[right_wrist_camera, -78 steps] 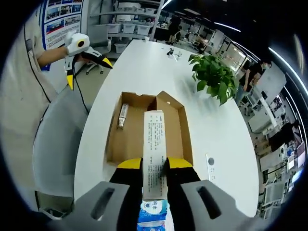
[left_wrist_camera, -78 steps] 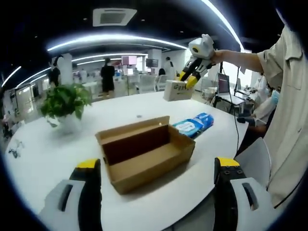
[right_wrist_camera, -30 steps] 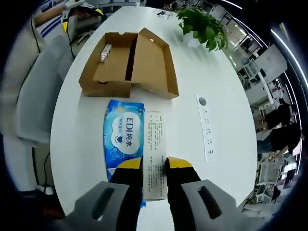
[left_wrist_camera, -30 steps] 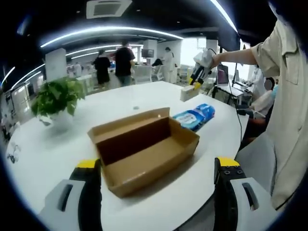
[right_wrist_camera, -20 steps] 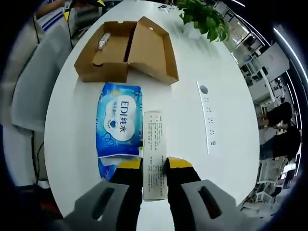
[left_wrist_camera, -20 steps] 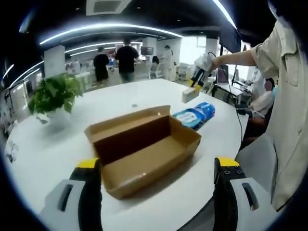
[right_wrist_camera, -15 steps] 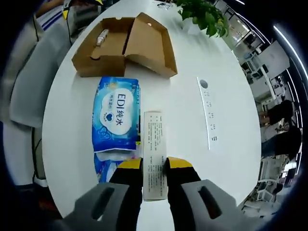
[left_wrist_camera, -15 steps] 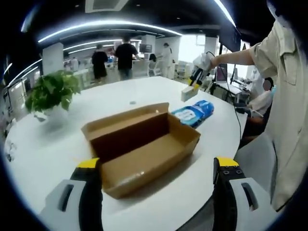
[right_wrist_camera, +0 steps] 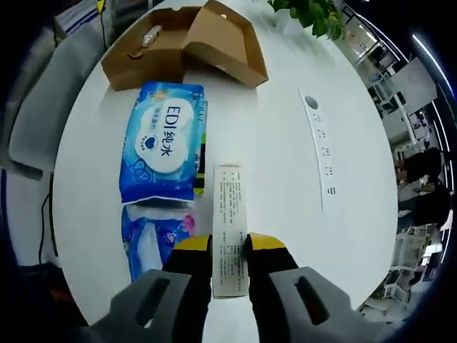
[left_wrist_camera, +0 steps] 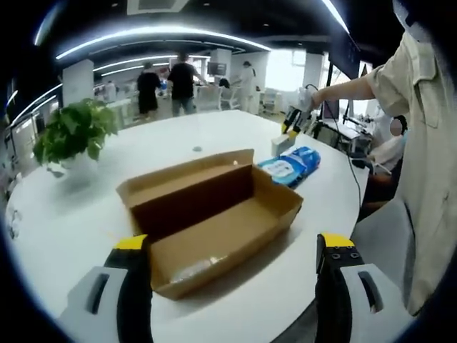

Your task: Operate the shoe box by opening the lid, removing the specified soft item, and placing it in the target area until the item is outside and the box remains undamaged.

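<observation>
Right tongs clamped on my white carton (light, stiff; pinched by its end) | left tongs wide open, empty | shoe box lid open

Printed text on white carton too small to read; its lower end hidden between jaws.
</observation>
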Available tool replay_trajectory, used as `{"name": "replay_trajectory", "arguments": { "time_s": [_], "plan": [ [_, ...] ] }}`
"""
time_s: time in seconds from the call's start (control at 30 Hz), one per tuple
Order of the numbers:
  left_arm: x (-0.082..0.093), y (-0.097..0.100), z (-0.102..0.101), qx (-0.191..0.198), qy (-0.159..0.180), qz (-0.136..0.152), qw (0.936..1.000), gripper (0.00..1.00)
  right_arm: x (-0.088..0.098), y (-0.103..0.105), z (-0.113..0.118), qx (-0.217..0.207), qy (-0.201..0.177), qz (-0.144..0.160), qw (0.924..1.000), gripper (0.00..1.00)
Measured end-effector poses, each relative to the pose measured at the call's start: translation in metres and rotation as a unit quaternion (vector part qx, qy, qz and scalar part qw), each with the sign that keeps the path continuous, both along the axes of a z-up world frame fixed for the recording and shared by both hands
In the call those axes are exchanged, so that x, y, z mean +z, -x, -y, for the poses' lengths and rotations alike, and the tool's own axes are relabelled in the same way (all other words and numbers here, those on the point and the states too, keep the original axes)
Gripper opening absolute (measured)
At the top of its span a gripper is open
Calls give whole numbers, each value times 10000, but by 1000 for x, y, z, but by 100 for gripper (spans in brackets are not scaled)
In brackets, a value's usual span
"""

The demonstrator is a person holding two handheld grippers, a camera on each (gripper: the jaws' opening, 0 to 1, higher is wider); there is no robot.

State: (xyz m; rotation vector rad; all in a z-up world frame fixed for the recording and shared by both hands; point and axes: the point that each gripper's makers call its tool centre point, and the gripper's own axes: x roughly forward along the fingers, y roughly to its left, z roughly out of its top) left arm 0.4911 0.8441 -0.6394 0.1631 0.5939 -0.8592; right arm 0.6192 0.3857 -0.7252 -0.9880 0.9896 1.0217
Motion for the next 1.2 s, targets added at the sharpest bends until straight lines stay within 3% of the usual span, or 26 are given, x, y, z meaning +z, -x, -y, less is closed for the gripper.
{"name": "replay_trajectory", "arguments": {
  "time_s": [0.67,1.2],
  "plan": [
    [-12,0,1,6,-71,-204,9998,97,-33,10,35,81,508,-234,9984,16],
    [-14,1,2,-50,-106,-222,9997,96,-31,9,41,-64,545,-226,9982,16]
  ]
}}
